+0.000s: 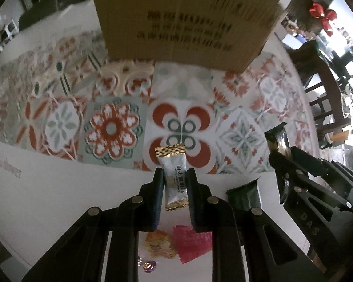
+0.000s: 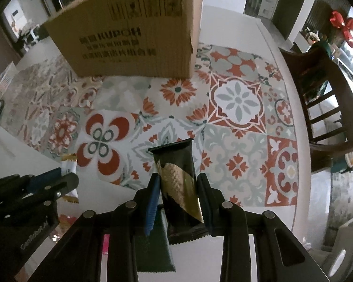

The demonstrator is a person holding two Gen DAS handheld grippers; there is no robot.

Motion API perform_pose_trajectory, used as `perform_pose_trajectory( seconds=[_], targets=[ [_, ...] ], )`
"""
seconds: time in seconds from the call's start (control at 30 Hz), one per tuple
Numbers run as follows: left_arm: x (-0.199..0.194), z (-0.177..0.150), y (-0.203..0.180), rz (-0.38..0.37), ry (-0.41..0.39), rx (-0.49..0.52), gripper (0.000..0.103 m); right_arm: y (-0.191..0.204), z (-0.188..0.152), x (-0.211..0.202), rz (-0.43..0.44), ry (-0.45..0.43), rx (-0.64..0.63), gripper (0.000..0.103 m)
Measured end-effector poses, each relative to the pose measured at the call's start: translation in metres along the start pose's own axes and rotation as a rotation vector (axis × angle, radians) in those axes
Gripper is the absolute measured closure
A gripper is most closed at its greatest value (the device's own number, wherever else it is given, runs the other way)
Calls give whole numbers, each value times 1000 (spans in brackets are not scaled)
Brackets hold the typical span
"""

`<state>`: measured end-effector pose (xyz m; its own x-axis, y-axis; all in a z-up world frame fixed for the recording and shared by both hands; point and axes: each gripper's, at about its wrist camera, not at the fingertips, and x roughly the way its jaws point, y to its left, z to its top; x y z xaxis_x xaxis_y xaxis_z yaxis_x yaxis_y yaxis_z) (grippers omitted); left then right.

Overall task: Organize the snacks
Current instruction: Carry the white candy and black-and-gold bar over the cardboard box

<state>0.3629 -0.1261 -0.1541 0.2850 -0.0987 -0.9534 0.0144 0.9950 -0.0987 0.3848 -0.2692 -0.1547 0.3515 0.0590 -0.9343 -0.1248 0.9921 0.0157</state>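
While both claws hang above the tabletop [image 1: 58, 188] with a snack apiece, the risks lie mostly in how each is pinched. Left claw [image 1: 175, 188] is closed narrow on a white candy [image 1: 175, 178] with gold crimped ends; the pads press its flanks near the middle, so most of the wrapper stands proud above the tips. Right claw [image 2: 177, 192] is clamped on a dark bar [image 2: 178, 183] with a gold diagonal band, held about midway, its top end reaching well past the fingertips and tilted a little to the left.

Both wrappers look glossy — I judge them slippery, and a quick swing toward the box [image 2: 134, 37] could let either slide out between the pads. The bar is the likelier to pivot, being long and gripped off its ends. The candy is soft-looking, so a harder squeeze might crush it.

The 2 claws sit close side by side; each shows in the other's view, and moving them together to the box invites a knock between them. The box stands tall at the far side of the patterned mat [image 2: 235, 101], so a low approach could strike its near wall.

Loose snacks stay below on the tabletop — a green packet [image 1: 243, 197], a red one [image 1: 191, 244], an orange one [image 1: 158, 246] — and a dropped item could land among them.
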Motion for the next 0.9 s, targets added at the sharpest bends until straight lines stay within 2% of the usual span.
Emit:
perform_pose_trajectory(
  seconds=[0.47, 0.9],
  targets=[
    [-77, 16, 1, -33, -225, 79, 83, 7, 16, -72, 69, -169, 26, 70],
    [-138, 42, 3, -63, -389, 111, 83, 18, 48, -126, 113, -323, 11, 70]
  ],
)
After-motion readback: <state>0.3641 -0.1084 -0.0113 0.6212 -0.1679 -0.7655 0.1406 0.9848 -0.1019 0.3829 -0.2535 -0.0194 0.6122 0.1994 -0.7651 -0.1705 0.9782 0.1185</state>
